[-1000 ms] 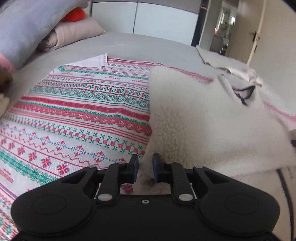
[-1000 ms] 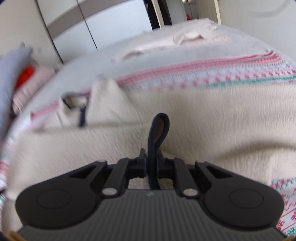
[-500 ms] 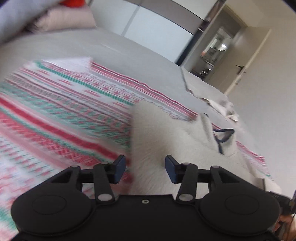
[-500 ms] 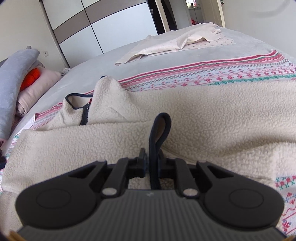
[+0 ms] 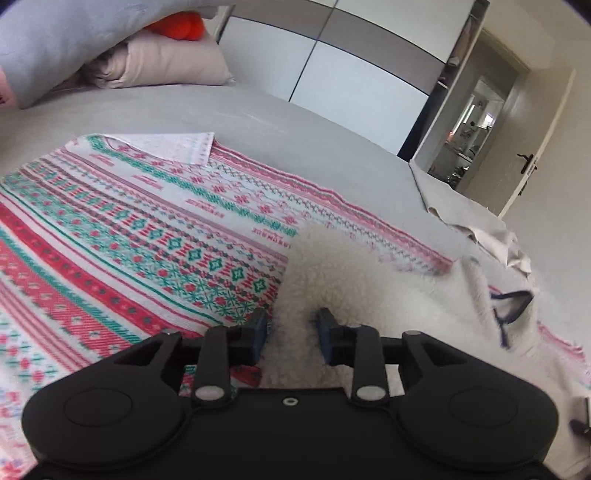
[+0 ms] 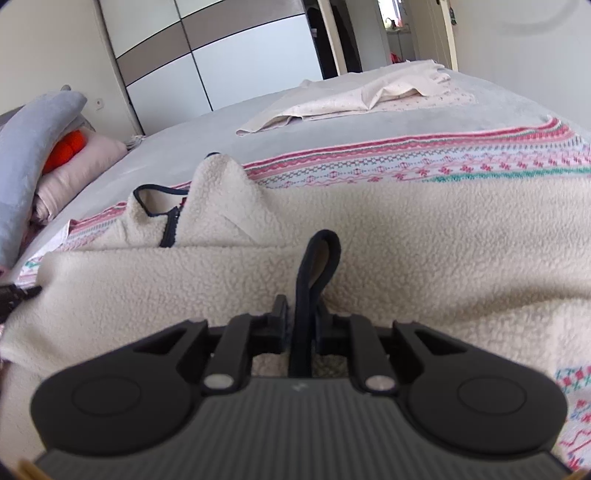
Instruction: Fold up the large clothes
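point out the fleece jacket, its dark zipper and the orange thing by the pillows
fleece jacket [image 6: 424, 258], right wrist view, on the broad cream body panel
dark zipper [image 6: 170, 230], right wrist view, on the teeth below the collar
orange thing [image 5: 177, 27], left wrist view, on its rounded top

Black left gripper [image 5: 291, 334], blue pads [image 5: 324, 328], silver pivot pins, ribbed grey right gripper [image 6: 301, 325]

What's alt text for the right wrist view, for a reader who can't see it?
The right gripper is shut on the dark trim at the edge of a cream fleece jacket, which lies across a red-and-green patterned blanket on a grey bed. Pillows are stacked at left, a pale cloth lies beyond.
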### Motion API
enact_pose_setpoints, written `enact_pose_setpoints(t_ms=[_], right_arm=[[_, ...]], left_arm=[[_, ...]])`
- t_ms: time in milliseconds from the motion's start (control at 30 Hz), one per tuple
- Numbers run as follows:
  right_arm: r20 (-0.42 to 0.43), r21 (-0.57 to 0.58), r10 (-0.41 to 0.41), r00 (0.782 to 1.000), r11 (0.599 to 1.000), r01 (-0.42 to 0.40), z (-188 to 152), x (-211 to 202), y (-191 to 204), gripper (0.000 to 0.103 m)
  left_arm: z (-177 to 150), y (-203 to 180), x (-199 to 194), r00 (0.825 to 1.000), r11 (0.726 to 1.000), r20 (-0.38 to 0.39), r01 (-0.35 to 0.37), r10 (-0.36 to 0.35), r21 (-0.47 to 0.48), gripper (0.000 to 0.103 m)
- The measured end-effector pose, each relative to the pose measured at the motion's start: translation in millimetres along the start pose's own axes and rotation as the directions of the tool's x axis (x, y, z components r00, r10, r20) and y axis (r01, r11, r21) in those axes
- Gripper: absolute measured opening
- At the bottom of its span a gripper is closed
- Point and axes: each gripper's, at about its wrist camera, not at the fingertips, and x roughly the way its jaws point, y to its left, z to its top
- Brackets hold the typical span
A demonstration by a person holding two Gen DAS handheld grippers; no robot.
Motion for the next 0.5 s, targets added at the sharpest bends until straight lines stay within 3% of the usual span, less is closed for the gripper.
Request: enact_pose_setpoints(t_ms=[67,100,267,333,367,400,433,467,500], right_arm=[[0.007,0.035,0.000,1.000,0.999,0.000,3,-8,-5,0.033],[0.018,0.060,-0.007,1.000,0.998,0.006,5,-14,-9,0.036],[0.110,0.063,0.047,0.993,0.997,-0.054,9,-50,-8,0.032],[0.111,0.032,0.081,0.991,0.996,-0.085,6,-55,-1,0.028],[0.093,0.013,0.082,0.992,0.996,-0.083,4,-54,3,0.025],[0.072,-0.011,0.064,0.995,0.998,-0.064,1,-50,7,0.024],[0.046,-0.034,0.033,0.998,0.999,-0.031,-3,-43,10,0.022],[0.005,-0.051,-0.013,1.000,0.999,0.013,-7,-33,10,0.013],[-0.037,-0.066,-0.061,0.997,0.996,0.058,-13,-21,8,0.012]], left_arm=[[4,-9,-24,0.999,0.999,0.052,0.004,-0.007,0.053,0.030],[4,-13,-36,0.997,0.996,0.074,0.021,-0.028,0.087,0.030],[-17,-23,-79,0.974,0.954,0.045,0.205,-0.220,0.217,0.029],[-30,-21,-75,0.979,0.950,-0.012,0.200,-0.203,0.239,0.027],[-36,-19,-69,0.986,0.954,-0.050,0.165,-0.157,0.251,0.023],[-45,-18,-62,0.992,0.957,-0.090,0.108,-0.087,0.269,0.013],[-54,-13,-55,0.993,0.957,-0.110,0.081,-0.052,0.280,0.011],[-61,-12,-55,0.995,0.951,-0.088,0.078,-0.054,0.300,0.011],[-65,-15,-55,0.996,0.941,-0.071,0.066,-0.045,0.332,0.011]])
